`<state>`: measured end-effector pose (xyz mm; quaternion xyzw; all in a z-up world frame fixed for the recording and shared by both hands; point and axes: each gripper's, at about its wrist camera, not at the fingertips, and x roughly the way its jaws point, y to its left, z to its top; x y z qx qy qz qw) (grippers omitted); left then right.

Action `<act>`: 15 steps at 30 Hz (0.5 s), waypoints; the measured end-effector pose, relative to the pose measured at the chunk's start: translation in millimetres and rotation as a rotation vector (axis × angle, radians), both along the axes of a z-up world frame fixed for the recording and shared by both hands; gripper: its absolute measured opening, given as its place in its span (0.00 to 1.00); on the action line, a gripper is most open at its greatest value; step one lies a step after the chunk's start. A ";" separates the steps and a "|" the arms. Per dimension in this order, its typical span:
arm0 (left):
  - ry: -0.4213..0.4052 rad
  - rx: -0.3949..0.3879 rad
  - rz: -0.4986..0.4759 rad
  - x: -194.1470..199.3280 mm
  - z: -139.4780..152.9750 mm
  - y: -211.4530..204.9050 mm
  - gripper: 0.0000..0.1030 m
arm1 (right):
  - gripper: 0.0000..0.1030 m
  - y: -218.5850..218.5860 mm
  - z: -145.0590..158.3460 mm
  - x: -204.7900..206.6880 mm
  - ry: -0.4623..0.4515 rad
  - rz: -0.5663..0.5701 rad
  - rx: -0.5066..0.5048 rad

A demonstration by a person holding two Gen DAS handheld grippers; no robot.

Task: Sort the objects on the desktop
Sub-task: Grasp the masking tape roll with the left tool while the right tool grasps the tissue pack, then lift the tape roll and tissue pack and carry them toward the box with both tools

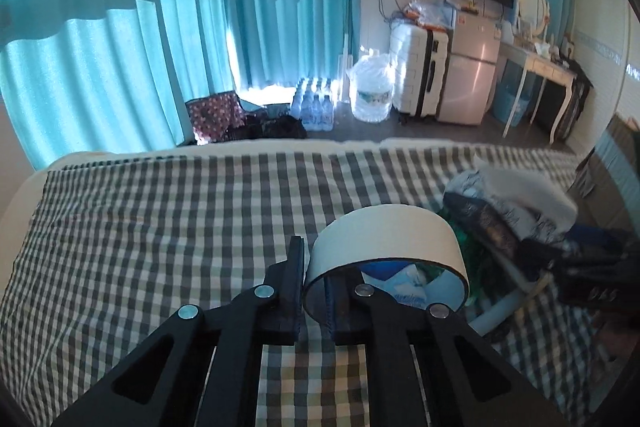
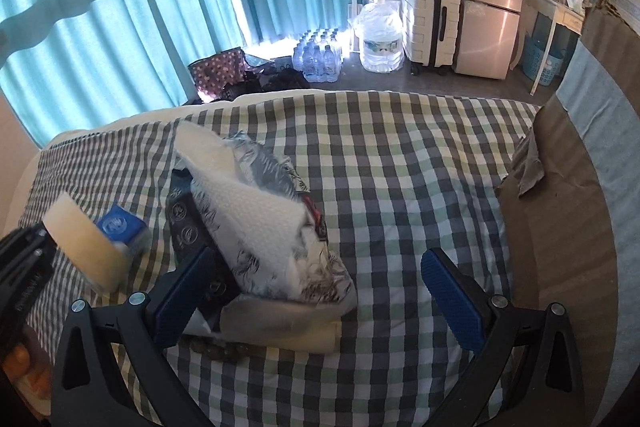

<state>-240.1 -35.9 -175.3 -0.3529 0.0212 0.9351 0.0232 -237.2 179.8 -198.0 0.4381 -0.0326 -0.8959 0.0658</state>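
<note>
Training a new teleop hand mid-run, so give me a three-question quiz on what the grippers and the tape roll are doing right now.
1. True or false: the left gripper pinches the wall of the tape roll.
2. The right gripper is: A open, B shut on the pile of bags.
3. Fill in: the blue box lies on the ____ sheet.

Key: 1 true; 2 A; 3 checked.

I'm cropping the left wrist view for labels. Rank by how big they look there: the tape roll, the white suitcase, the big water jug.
1. tape roll, largest, but it sits in the left gripper's fingers right at the lens, so nearness inflates it.
2. white suitcase.
3. water jug, smallest.
</note>
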 end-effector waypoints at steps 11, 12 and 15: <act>0.036 0.037 0.021 10.8 21.7 -16.3 0.09 | 0.21 -21.1 12.6 14.1 0.016 0.041 0.061; 0.039 0.037 0.024 12.1 22.5 -18.4 0.09 | 0.20 -20.9 15.6 15.3 0.021 0.040 0.058; 0.055 0.035 0.030 15.4 27.2 -21.6 0.09 | 0.19 -18.9 25.1 17.4 0.036 0.035 0.044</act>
